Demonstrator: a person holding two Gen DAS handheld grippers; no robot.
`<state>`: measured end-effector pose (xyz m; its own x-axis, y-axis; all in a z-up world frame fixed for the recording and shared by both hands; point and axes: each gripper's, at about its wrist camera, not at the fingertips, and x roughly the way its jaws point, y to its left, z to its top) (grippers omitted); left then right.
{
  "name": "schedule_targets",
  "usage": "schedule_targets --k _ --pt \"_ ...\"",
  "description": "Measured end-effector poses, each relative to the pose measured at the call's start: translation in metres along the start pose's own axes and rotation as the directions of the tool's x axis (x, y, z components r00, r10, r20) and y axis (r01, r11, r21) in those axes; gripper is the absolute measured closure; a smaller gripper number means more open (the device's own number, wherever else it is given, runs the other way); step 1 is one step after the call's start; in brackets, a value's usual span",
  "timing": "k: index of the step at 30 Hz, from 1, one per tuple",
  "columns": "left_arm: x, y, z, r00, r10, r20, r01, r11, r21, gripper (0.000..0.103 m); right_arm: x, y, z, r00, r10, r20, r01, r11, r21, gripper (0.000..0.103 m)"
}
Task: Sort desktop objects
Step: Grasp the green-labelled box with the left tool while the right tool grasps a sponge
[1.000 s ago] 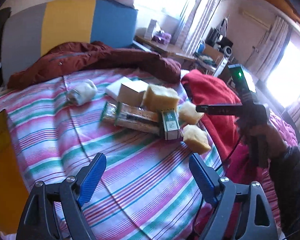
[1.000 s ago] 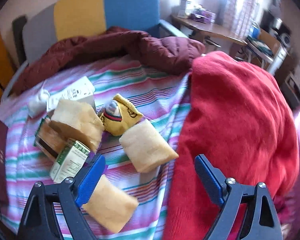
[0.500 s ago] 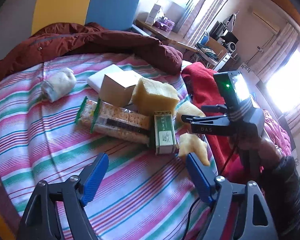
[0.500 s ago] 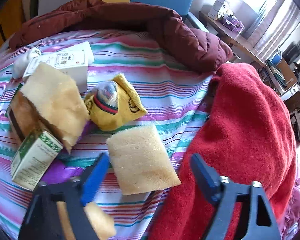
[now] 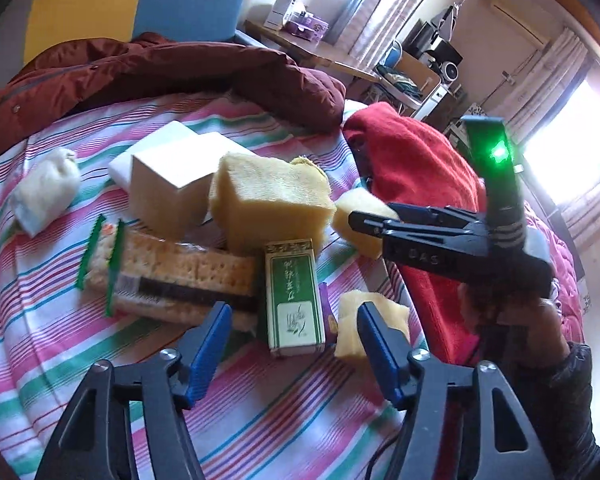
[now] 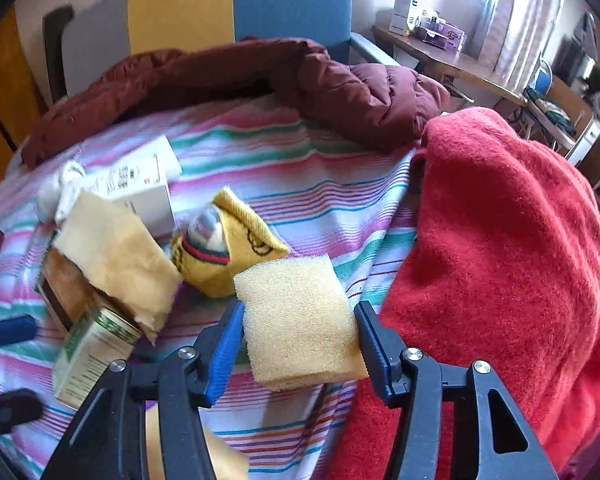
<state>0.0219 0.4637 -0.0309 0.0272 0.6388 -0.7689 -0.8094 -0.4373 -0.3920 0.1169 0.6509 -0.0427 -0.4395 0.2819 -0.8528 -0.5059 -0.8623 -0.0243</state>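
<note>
A pile lies on the striped bedspread [image 5: 60, 360]: a cracker pack [image 5: 172, 276], a green tea box [image 5: 294, 300], a white box [image 5: 176, 184], a big yellow sponge [image 5: 268, 200], smaller sponges and a white sock roll [image 5: 44, 192]. My left gripper [image 5: 294, 340] is open, its fingers either side of the green box's near end. My right gripper [image 6: 298, 340] is open around a yellow sponge block [image 6: 300, 316]; whether the pads touch it I cannot tell. It also shows in the left wrist view [image 5: 440, 236]. A yellow sock bundle [image 6: 224, 248] lies behind the sponge.
A red blanket [image 6: 500, 260] is heaped at the right, close to the right gripper. A maroon jacket [image 6: 260, 80] lies across the back. Behind it stand a blue, yellow and grey headboard [image 6: 228, 8] and a cluttered desk [image 6: 440, 48].
Both grippers moved forward and down toward the pile. The left one now straddles the green box. The right one closed in around the sponge block and its jaws narrowed.
</note>
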Motion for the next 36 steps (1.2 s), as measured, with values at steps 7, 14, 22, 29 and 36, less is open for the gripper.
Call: schedule_targets --k 7,14,22,29,36 --pt "0.019 0.001 0.0 1.0 0.006 -0.028 -0.006 1.0 -0.004 0.062 -0.006 -0.003 0.003 0.999 0.031 0.038 -0.032 0.999 0.022 0.046" --pt "0.014 -0.004 -0.008 0.999 0.025 0.021 -0.025 1.0 0.004 0.073 -0.003 -0.001 0.005 0.999 0.021 0.044 -0.021 1.0 -0.001 0.046" --pt "-0.031 -0.01 -0.023 0.993 0.053 0.107 -0.053 0.999 -0.001 0.073 -0.01 -0.005 0.006 0.996 0.023 0.08 -0.025 0.999 0.02 0.046" --pt "-0.098 -0.001 -0.041 0.972 0.135 0.193 -0.126 0.99 -0.061 0.073 -0.028 -0.002 0.006 0.987 0.063 0.15 -0.068 0.997 0.028 0.046" --pt "-0.171 0.024 -0.063 0.936 0.199 0.289 -0.157 0.974 -0.163 0.073 -0.051 0.022 0.005 0.98 0.099 0.175 -0.106 0.994 0.031 0.046"
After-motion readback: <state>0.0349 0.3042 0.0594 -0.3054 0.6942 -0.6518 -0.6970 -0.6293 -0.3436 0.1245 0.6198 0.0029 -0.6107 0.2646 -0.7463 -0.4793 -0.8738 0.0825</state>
